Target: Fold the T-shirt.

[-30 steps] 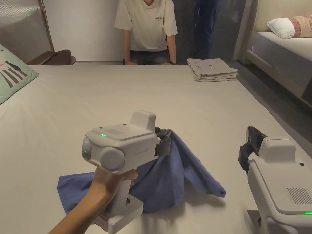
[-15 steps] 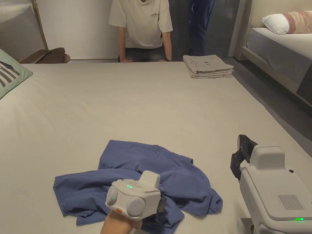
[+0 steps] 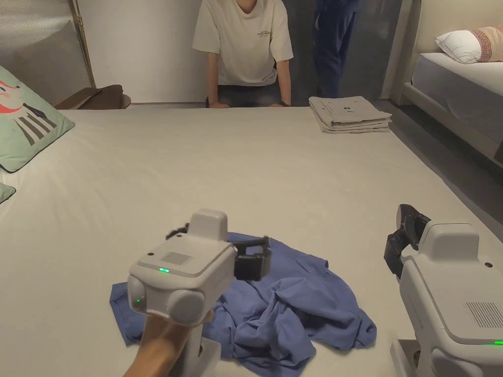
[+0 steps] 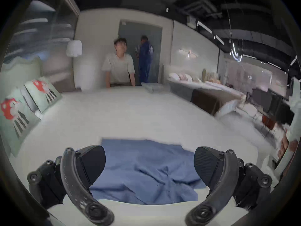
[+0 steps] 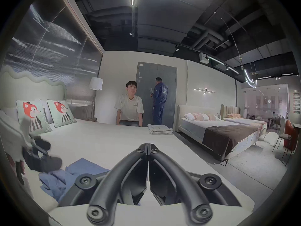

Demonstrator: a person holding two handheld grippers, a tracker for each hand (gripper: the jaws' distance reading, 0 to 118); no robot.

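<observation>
Blue T-shirt (image 3: 294, 304) lies crumpled on the bed sheet (image 3: 245, 172), close to the near edge of the bed, about midway between its left and right edges. Fabric is bunched, with several folds and ridges; not flat.

Left gripper (image 3: 221, 250) is held above the T-shirt's left part, a hand (image 3: 162, 343) around its grip. Left gripper view: both jaws stand wide apart, nothing between them, the T-shirt (image 4: 143, 167) visible on the sheet below the gap. Slight motion blur in this view.

Right gripper (image 3: 400, 235) is held off to the right of the T-shirt, near the bed's right edge, apart from the cloth. Right gripper view: its jaws meet tip to tip, nothing held between them; the T-shirt (image 5: 73, 175) and the left gripper (image 5: 44, 154) show at lower left.

Stack of folded light garments (image 3: 349, 114) sits at the far right corner of the bed. Patterned cushion (image 3: 29, 122) lies at the left edge. A person in a cream T-shirt (image 3: 243, 49) leans on the far edge; a second person in dark blue clothes (image 3: 334, 44) stands behind.
</observation>
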